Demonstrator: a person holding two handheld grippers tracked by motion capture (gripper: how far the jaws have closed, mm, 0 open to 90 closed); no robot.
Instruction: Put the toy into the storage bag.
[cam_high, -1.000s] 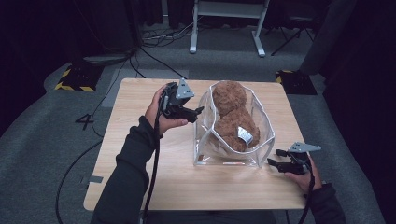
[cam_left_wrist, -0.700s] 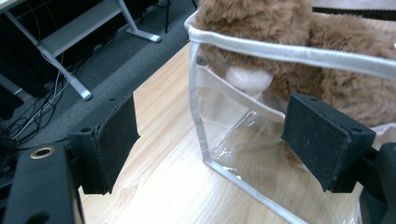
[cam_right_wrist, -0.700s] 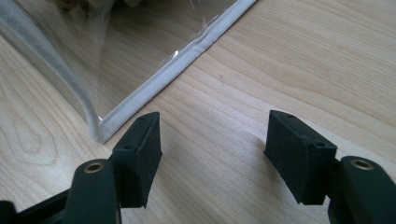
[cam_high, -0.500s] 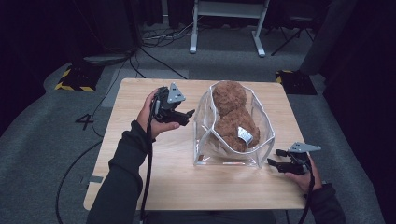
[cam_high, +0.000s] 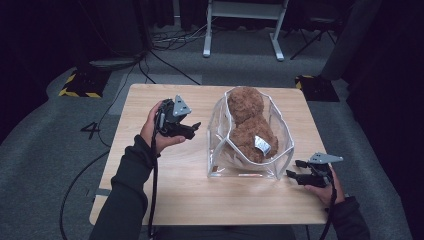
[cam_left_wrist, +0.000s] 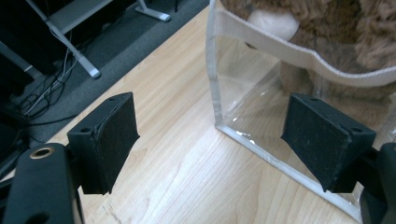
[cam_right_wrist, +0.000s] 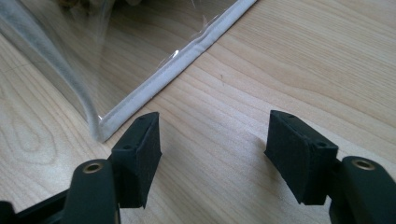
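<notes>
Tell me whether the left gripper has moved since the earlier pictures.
Yes. In the high view the left gripper has moved toward the near table edge, alongside the clear bag.

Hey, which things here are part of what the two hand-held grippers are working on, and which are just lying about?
In the job:
- clear bag, standing open on the table
- brown teddy bear inside the bag
- left hand-held gripper, open beside the bag
- right hand-held gripper, open at the bag's near corner

Lying about:
- white stand on the floor
- cables
- yellow-and-black striped block
</notes>
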